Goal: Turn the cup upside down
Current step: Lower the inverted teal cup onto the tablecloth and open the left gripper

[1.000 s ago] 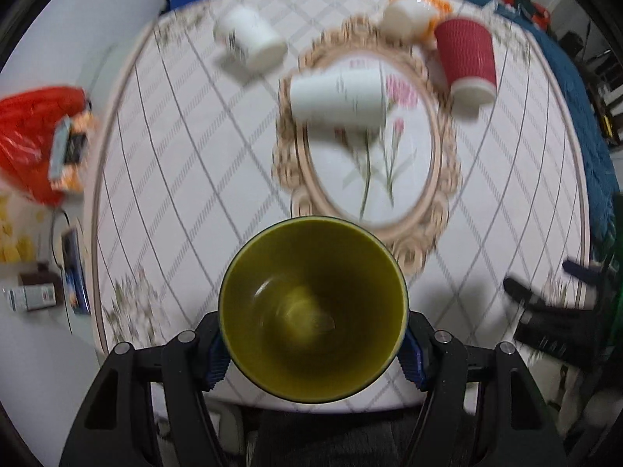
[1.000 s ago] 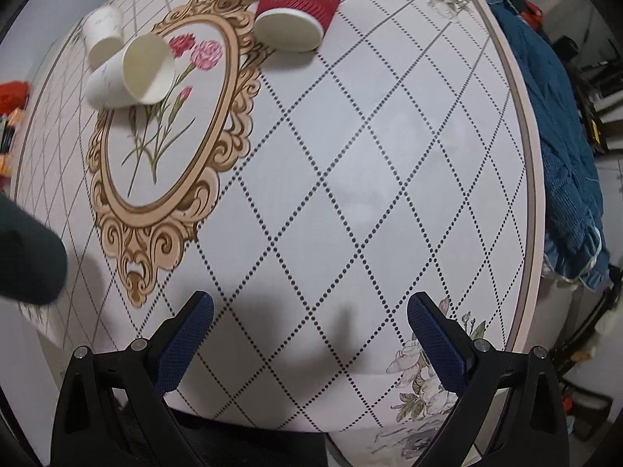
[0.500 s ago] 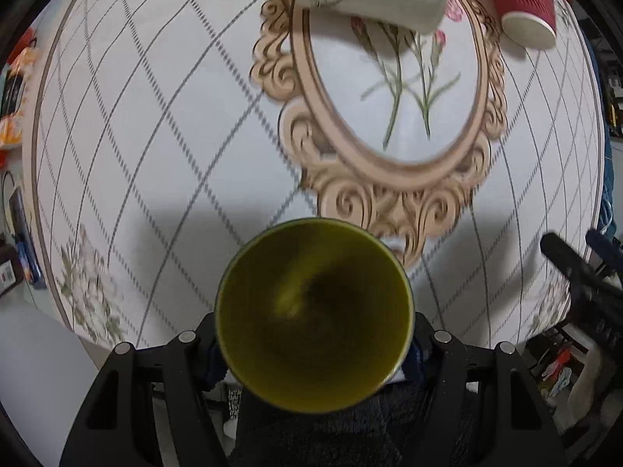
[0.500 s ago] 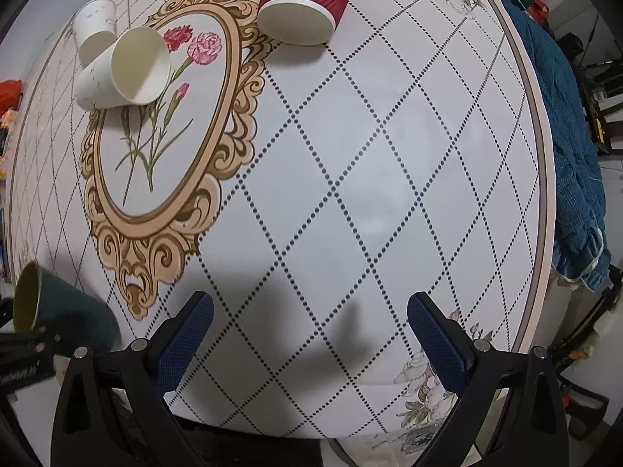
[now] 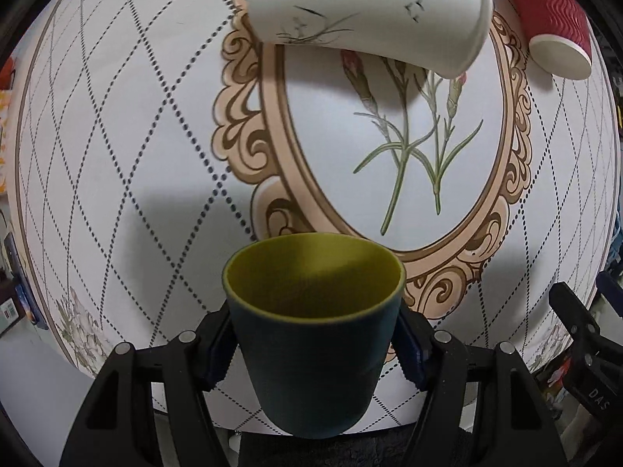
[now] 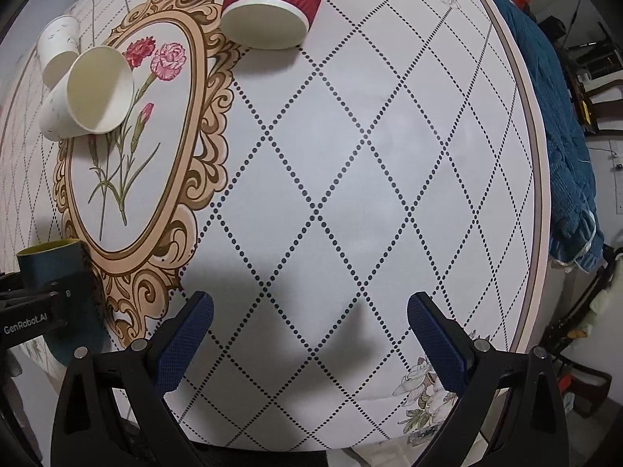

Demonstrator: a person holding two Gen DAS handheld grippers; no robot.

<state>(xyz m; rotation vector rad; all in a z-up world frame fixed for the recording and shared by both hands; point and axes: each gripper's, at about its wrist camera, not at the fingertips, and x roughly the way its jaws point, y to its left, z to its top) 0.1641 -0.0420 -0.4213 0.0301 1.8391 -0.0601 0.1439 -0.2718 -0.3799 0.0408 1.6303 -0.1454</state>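
My left gripper (image 5: 314, 346) is shut on a dark teal cup with a yellow-green inside (image 5: 314, 334). The cup's mouth points forward and up, over the near edge of the table (image 5: 117, 179). The same cup (image 6: 50, 260) and the left gripper (image 6: 31, 303) show at the lower left of the right wrist view. My right gripper (image 6: 309, 346) is open and empty above the table's near right part.
A white paper cup (image 5: 366, 11) lies on its side on the flower print, also seen in the right wrist view (image 6: 89, 91). A red ribbed cup (image 6: 276, 4) lies on its side behind it. Another white cup (image 6: 58, 52) lies further left. A blue cloth (image 6: 557, 124) hangs at the right edge.
The left gripper has tilted the cup, so its outer wall now shows below the rim, and moved closer to the table and the white cup. The right gripper has barely moved.
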